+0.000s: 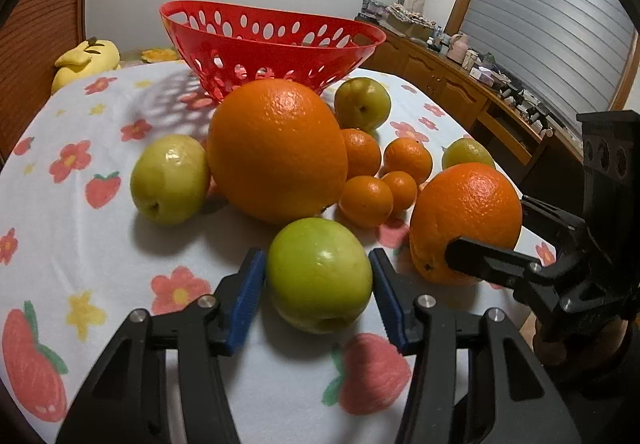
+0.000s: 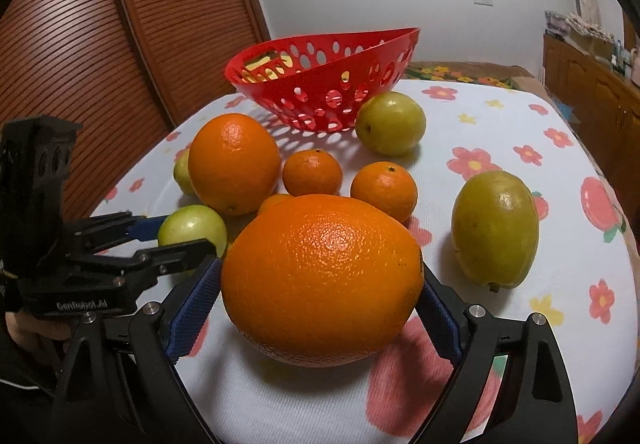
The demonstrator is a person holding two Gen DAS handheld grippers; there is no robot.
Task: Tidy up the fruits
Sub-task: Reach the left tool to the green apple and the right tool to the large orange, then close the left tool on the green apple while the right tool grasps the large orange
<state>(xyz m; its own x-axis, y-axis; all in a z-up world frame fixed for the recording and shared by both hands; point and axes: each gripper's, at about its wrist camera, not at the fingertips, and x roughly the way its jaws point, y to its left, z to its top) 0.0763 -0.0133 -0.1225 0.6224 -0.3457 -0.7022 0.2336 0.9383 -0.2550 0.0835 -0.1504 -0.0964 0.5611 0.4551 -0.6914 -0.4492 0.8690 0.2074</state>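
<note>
From the left wrist view, the left claw (image 1: 318, 290) brackets a green apple (image 1: 319, 276) on the flowered desk (image 1: 60, 244); its blue pads sit just beside the fruit with slim gaps, so the claw is open. The right claw (image 1: 492, 232) straddles a large orange (image 1: 466, 222). A red basket (image 1: 272, 48) stands behind the fruit pile.

From the right wrist view, the right claw (image 2: 322, 308) presses both pads against that large orange (image 2: 322, 278), gripping it. The left claw (image 2: 176, 234) flanks the green apple (image 2: 192, 226). The red basket (image 2: 324, 80) stands beyond, with a second orange (image 2: 234, 164) and tangerines (image 2: 313, 172) between.
</note>
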